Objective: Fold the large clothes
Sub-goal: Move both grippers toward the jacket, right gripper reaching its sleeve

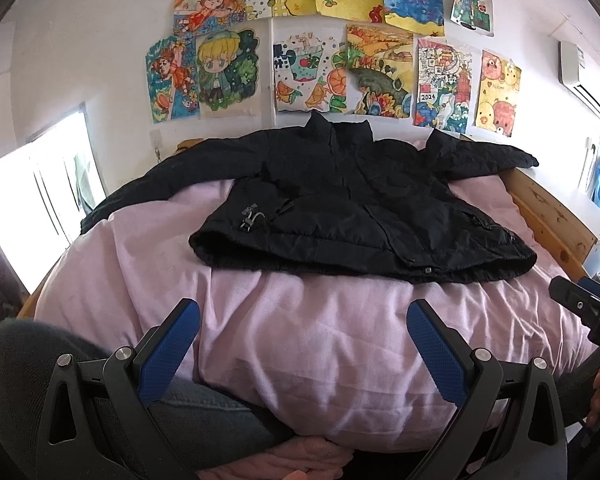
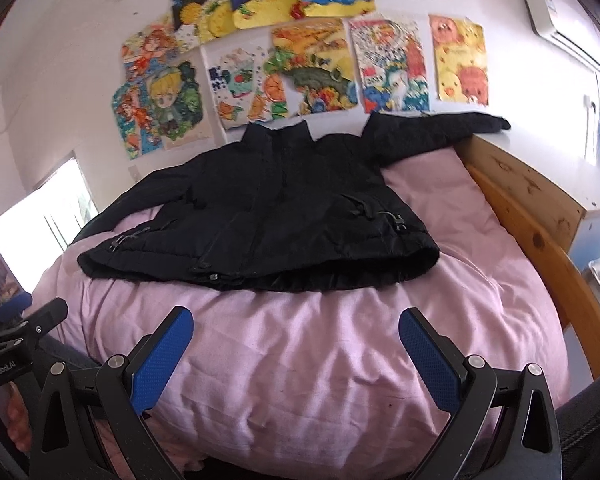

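A large black padded jacket lies flat and face up on the pink bed cover, collar toward the wall, both sleeves spread out sideways. It also shows in the right wrist view. My left gripper is open and empty, hovering over the cover short of the jacket's hem. My right gripper is open and empty, also short of the hem. The right gripper's body shows at the right edge of the left wrist view.
The bed has a wooden frame along its right side. A wall with several colourful drawings stands behind the bed. A bright window is on the left. A white cabinet stands right of the frame.
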